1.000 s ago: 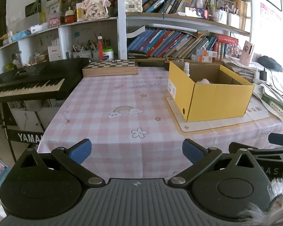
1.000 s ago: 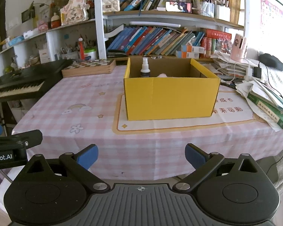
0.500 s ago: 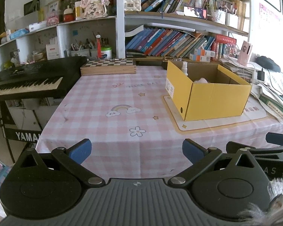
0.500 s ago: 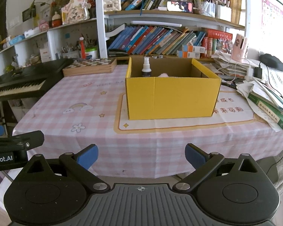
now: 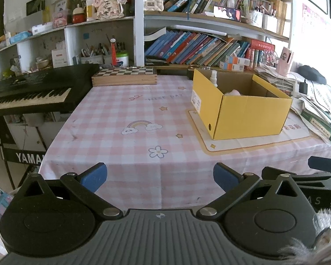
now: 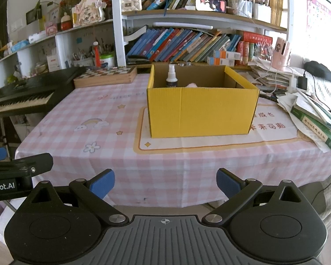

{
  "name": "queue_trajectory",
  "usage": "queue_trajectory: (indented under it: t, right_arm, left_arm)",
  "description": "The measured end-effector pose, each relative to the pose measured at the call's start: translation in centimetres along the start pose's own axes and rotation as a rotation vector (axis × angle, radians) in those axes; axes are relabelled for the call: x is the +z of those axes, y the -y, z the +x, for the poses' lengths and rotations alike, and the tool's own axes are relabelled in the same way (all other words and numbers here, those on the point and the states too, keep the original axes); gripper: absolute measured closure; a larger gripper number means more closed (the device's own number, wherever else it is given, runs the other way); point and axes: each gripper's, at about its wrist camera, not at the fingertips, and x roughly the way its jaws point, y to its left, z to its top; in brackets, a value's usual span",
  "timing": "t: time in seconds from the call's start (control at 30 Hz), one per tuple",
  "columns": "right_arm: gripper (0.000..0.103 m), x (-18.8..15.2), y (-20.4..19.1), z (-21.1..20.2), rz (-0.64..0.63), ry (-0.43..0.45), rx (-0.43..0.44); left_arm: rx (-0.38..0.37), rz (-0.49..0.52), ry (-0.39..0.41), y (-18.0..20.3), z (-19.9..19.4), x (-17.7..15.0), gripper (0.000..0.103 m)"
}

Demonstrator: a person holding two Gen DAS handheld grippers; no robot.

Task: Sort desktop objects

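A yellow cardboard box (image 6: 202, 112) (image 5: 251, 114) stands open on a cream mat on the pink checked tablecloth. Inside it a small white spray bottle (image 6: 171, 76) (image 5: 214, 78) stands upright by the far left corner, and a pale pink item (image 6: 192, 85) (image 5: 232, 92) shows just over the rim. My left gripper (image 5: 160, 176) is open and holds nothing, off the table's near edge. My right gripper (image 6: 165, 182) is open too, also short of the near edge, facing the box front.
A wooden chessboard box (image 5: 124, 76) lies at the table's far side. A black keyboard (image 5: 33, 90) stands to the left. Stacked books and papers (image 6: 315, 119) with cables crowd the right edge. Bookshelves (image 6: 187, 44) fill the back wall.
Both grippers have drawn back slightly from the table, so the box and tablecloth look a little farther off. Both stay open and empty.
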Motion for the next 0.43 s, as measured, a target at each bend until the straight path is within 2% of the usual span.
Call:
queue_trajectory:
  t: [0.43]
  right_arm:
    - [0.003, 0.09, 0.34, 0.58, -0.003, -0.024, 0.013]
  left_arm:
    - [-0.021, -0.017, -0.015, -0.05, 0.31, -0.28, 0.000]
